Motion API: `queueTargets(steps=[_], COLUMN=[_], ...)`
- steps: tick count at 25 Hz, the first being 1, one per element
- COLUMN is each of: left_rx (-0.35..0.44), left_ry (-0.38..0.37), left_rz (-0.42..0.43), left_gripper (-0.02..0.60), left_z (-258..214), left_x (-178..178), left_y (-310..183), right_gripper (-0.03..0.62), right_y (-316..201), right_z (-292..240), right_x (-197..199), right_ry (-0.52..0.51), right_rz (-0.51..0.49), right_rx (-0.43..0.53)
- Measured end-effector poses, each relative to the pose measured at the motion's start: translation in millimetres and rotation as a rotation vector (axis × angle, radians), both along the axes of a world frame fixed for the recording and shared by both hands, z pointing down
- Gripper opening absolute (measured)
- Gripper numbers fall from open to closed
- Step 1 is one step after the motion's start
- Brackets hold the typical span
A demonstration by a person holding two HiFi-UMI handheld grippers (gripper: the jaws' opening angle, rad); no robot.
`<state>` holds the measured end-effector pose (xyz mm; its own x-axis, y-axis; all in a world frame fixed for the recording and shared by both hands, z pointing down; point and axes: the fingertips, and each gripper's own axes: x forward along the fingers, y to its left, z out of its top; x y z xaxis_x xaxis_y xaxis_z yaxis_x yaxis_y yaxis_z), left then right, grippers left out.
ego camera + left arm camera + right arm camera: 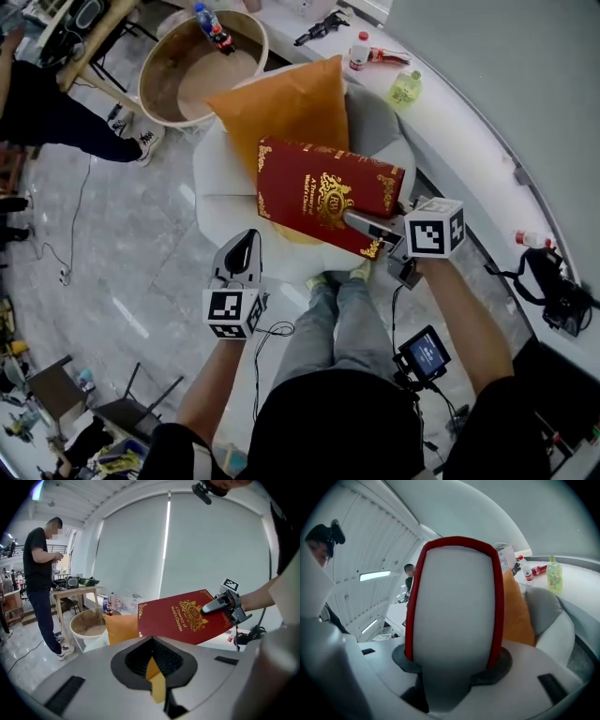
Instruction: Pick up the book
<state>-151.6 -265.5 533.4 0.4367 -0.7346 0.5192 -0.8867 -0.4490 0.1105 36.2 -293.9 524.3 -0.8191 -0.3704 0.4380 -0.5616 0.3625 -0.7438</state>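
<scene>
The right forearm reaches forward from the lower right of the head view, and the right gripper (375, 230) points ahead and somewhat downward. Its jaws stand wide and clamp the red book (323, 192) by one corner, one finger (361, 223) lying across the gold-printed cover. In the right gripper view the pale page block with a red cover on either side fills the gap between the jaws.

The book hangs in the air, cover up and tilted, above the seat of the white armchair (220, 178) and just in front of the orange cushion (281, 108); nothing else touches it.

The left forearm comes up from the lower left, and the left gripper (246, 251) is held apart from the book, off its near left corner, aimed towards the chair. Its jaws are together with nothing between them.
</scene>
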Motion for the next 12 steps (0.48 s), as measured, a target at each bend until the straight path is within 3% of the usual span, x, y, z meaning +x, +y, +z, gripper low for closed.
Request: queueTargets(steps=[5, 12], left_rx=[0.016, 0.101], left_ry=[0.025, 0.049], left_rz=[-0.001, 0.008], left_gripper=[0.005, 0.006], left_z=[-42, -92], left_x=[-6, -6], left_y=[5, 23], right_gripper=[0.249, 0.249], right_y=[19, 45], right_z=[-50, -112], right_x=[2, 9], right_ry=[-0.024, -0.081], right_rz=[0.054, 0.116], right_rx=[0.057, 0.151])
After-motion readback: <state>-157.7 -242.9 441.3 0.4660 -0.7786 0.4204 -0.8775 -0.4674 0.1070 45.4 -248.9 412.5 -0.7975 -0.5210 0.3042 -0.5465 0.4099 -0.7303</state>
